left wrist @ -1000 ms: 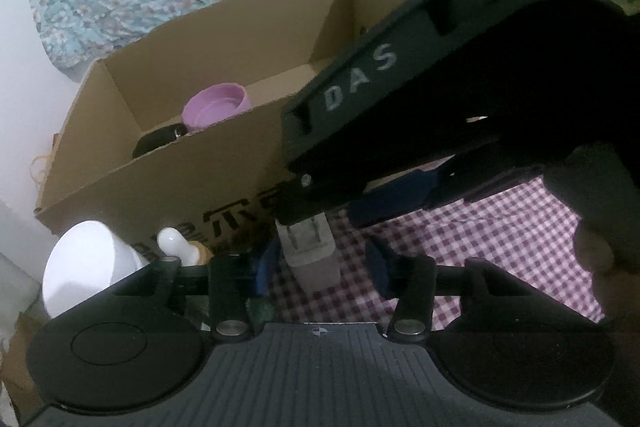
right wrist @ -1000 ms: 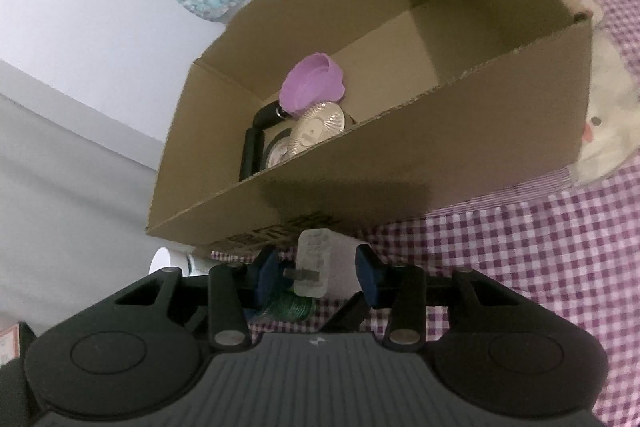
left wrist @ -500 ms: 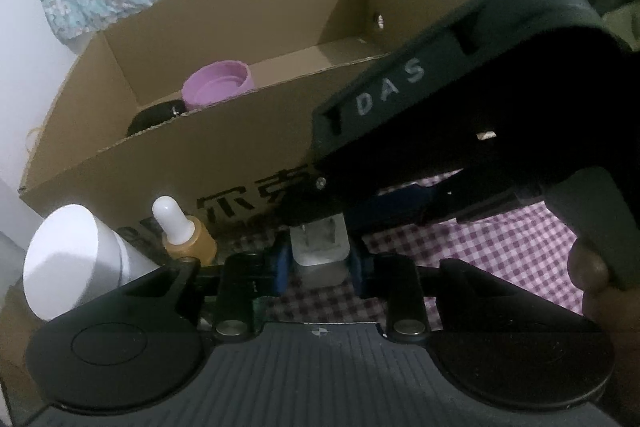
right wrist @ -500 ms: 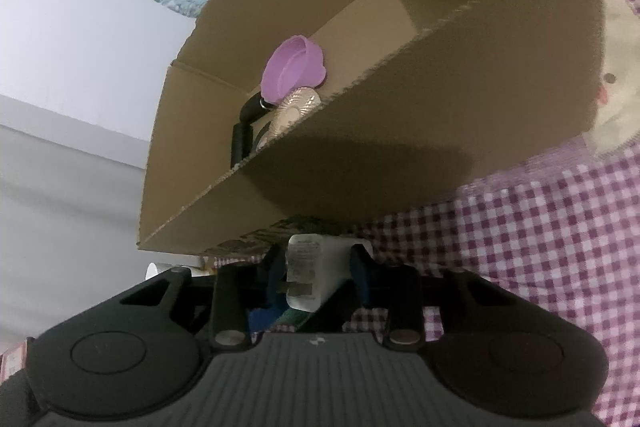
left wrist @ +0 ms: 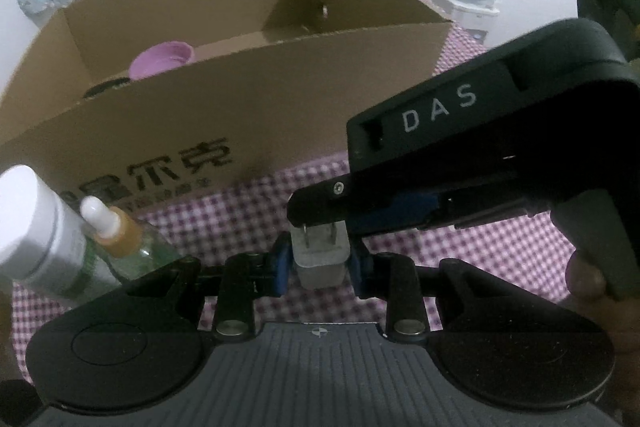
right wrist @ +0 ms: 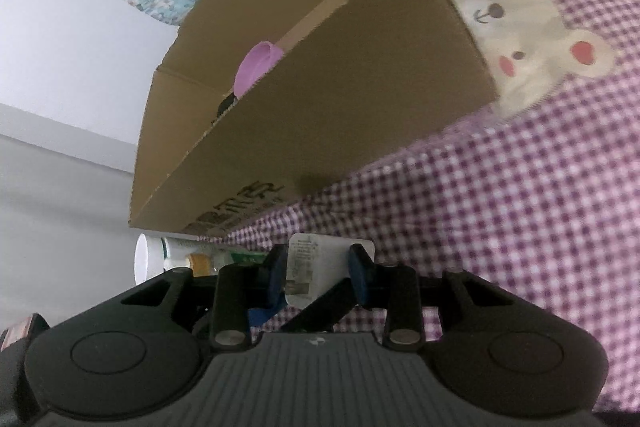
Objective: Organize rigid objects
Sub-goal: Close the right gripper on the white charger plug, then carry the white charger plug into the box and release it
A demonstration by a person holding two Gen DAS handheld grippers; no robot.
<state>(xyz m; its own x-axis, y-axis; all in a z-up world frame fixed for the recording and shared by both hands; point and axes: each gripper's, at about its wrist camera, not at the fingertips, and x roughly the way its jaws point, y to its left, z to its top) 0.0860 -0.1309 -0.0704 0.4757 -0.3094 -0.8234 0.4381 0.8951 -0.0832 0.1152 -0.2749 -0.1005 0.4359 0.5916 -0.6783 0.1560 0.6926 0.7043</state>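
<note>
We've got the white plug adapter [left wrist: 319, 255] pinched btwn both grippers: left gripper [left wrist: 319, 261] jaws clamp its body, prongs up; right gripper [right wrist: 318, 273] jaws look closed on it too, prob. Cardboard box [left wrist: 256, 99] sits ahead, above the counter [right wrist: 500, 227].
</note>
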